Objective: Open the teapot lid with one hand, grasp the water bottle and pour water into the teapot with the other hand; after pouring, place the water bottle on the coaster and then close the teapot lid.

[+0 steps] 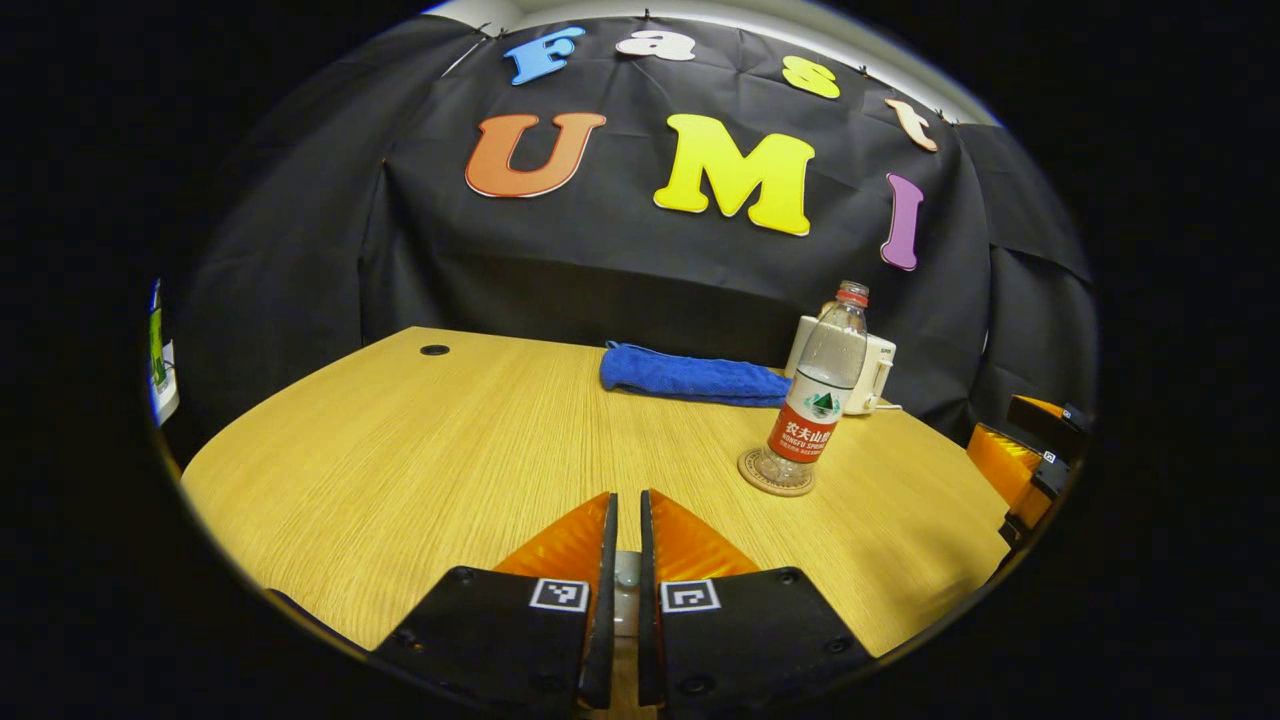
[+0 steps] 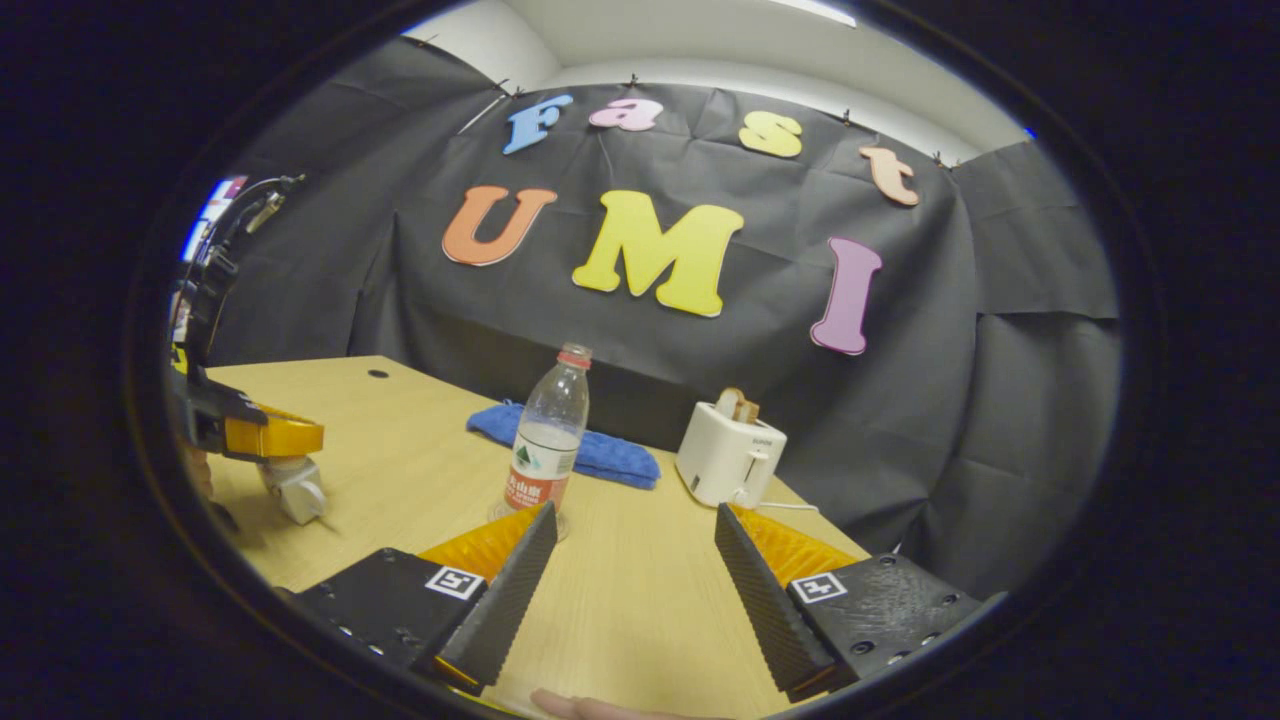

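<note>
The clear water bottle (image 1: 818,395) with a red cap and red label stands upright on a round coaster (image 1: 772,478) at the table's right. In the right gripper view the bottle (image 2: 548,445) is just beyond the left finger of my open right gripper (image 2: 635,545), which holds nothing. My left gripper (image 1: 628,502) has its fingers almost together on a small pale part, apparently the teapot lid's knob (image 1: 627,578). Seen from the right gripper view, the left gripper (image 2: 270,437) hovers at the far left over a small whitish piece (image 2: 297,490); whether lid or teapot, I cannot tell.
A folded blue cloth (image 1: 690,378) lies at the back of the wooden table (image 1: 420,460). A white toaster (image 2: 728,455) with its cord stands behind the bottle. A small dark hole (image 1: 435,350) marks the far left corner. The right gripper (image 1: 1030,455) shows at the table's right edge.
</note>
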`<state>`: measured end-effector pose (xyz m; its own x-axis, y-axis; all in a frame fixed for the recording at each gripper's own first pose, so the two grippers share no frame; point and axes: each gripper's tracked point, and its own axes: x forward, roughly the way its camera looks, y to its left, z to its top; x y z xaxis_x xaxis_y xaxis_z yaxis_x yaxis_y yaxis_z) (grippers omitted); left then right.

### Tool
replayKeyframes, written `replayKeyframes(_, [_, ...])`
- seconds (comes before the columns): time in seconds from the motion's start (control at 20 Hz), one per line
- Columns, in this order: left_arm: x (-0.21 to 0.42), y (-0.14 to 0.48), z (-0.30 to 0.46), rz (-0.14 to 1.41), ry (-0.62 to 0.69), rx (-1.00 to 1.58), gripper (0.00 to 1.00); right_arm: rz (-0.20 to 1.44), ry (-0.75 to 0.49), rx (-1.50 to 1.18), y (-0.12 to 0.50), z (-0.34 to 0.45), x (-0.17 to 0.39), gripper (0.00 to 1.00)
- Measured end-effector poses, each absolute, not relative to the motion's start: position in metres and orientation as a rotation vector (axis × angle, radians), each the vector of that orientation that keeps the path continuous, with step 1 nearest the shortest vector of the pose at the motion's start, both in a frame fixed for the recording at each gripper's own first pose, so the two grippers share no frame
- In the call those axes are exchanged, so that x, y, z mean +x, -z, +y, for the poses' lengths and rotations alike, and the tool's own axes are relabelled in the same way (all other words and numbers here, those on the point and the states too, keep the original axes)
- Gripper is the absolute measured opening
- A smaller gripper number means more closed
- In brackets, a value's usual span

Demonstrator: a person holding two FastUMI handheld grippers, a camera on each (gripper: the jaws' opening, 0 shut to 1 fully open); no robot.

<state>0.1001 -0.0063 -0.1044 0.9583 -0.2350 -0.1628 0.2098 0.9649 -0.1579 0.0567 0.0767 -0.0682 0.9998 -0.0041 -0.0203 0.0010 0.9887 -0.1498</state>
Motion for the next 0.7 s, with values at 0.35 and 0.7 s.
replayKeyframes(0.35, [0.090,0.079,-0.004,0.138,0.223,-0.165,0.17,0.009,0.016,-0.141,0.063,0.071,0.053,0.95])
replayKeyframes(0.7, [0.056,0.016,0.003,-0.023,0.167,-0.105,0.40,-0.041,0.020,-0.088,0.031,0.061,0.029,0.99])
